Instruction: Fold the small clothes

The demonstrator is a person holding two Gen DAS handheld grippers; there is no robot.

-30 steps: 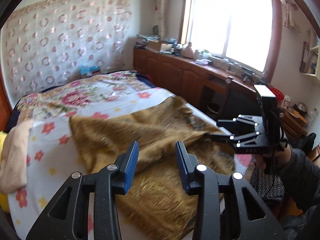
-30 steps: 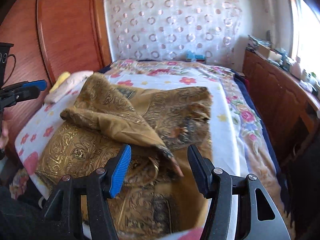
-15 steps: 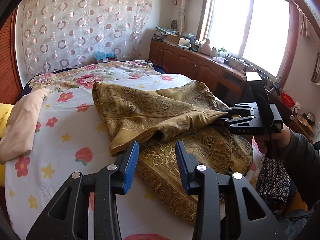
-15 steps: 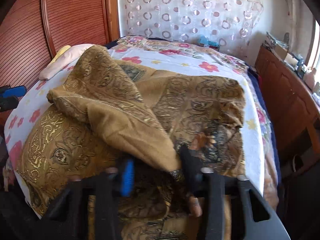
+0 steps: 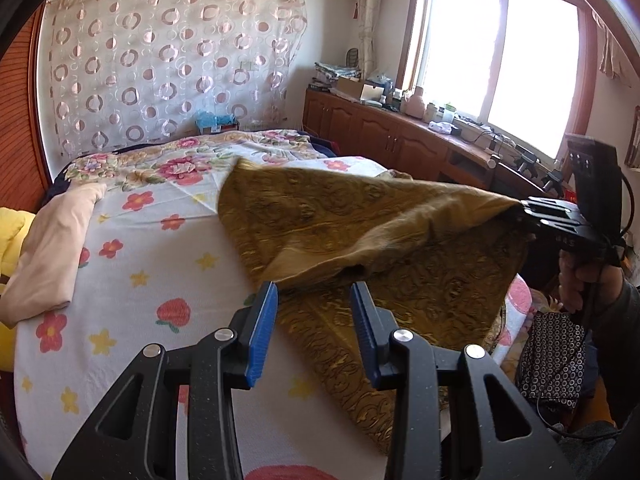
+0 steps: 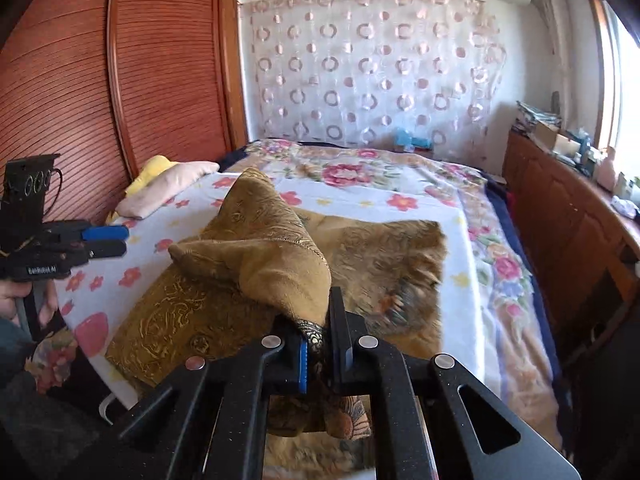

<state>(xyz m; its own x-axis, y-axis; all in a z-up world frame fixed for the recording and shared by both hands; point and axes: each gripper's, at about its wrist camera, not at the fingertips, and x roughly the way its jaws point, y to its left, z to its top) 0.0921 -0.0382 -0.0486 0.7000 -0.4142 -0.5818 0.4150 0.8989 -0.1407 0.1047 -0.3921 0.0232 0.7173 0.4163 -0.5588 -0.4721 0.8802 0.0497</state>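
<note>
Between the closing jaws of the right gripper (image 6: 323, 354) a patterned edge of the golden-brown garment (image 6: 256, 256) is pinched, and from there the cloth is drawn up into a loose peak ahead of the fingers. Below and beyond that peak, the rest of the garment is spread flat on the flowered bedsheet (image 6: 400, 200). Nothing is held by the left gripper (image 5: 314, 328): its jaws are set partly apart, and the near fold of the garment (image 5: 360, 220) is seen just ahead of its blue pads (image 5: 262, 332), apart from them. Off to its left a pink folded cloth (image 5: 52, 256) is laid against a yellow pillow (image 5: 10, 224); far ahead a circle-patterned curtain (image 5: 168, 72) is hung.
</note>
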